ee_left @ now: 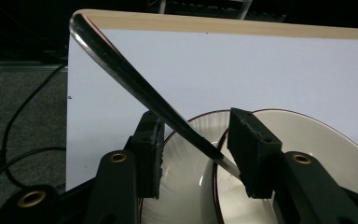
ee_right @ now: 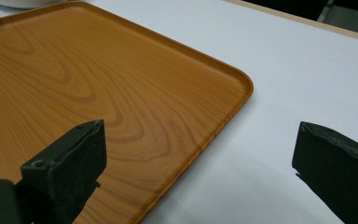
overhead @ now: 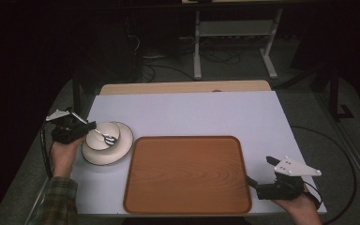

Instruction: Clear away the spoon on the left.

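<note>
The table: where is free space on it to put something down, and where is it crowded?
The wooden tray is bare all over. The white table is free behind the tray up to the far edge, and to the right of the tray, above the right gripper. It is crowded at the left, where the left gripper meets the plate, bowl and spoon.

Counts: 1 wooden tray (overhead: 187,176), bare surface. 1 large cream plate (overhead: 124,145) with dark rim. 1 small bowl (overhead: 102,136) sitting on that plate. 1 metal utensil (ee_left: 135,86), long handle, spoon or fork, head end can't tell. 1 white table top (overhead: 192,112). 2 grippers: left gripper (overhead: 82,129) and right gripper (overhead: 258,183), 2 black jaws each. 2 hands, one per gripper. 1 white table frame (overhead: 234,42) on the floor behind
</note>
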The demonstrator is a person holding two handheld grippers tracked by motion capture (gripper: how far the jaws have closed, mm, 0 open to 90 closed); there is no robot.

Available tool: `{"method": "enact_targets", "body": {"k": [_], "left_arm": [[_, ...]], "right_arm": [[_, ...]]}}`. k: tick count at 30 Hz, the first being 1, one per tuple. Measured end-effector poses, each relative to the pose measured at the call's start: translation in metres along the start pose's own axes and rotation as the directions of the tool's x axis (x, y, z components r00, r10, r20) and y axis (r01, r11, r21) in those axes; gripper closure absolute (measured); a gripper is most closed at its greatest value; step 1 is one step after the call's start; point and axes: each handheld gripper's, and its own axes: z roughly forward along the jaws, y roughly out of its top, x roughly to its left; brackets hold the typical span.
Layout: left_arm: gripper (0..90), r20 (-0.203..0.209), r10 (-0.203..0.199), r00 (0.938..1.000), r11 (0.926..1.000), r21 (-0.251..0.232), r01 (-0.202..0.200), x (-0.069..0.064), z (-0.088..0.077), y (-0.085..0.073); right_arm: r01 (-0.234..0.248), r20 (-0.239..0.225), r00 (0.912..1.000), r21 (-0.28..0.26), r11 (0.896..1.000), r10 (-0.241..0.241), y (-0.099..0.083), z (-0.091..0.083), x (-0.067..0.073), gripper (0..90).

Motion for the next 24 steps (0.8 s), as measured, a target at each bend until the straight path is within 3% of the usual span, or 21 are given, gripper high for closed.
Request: {"method": "enact_targets", "body": {"k": [9, 24], "left_arm": [[65.7, 0.026, -0.013, 0.9996, 0.9999, -0.004, 0.013, 0.0001, -0.0016, -0.0009], [76.9, 0.032, 0.011, 0.9994, 0.9995, -0.029, -0.01, -0.0022, -0.0091, 0.0012]], "right_arm": [[-0.001, 0.002, 1.0, 0.0, 1.0, 0.001, -0.0001, -0.0003, -0.0001, 2.4], [-0.001, 0.004, 1.0, -0.003, 1.0, 0.001, -0.0002, -0.0007, -0.0009, 2.4]]}}
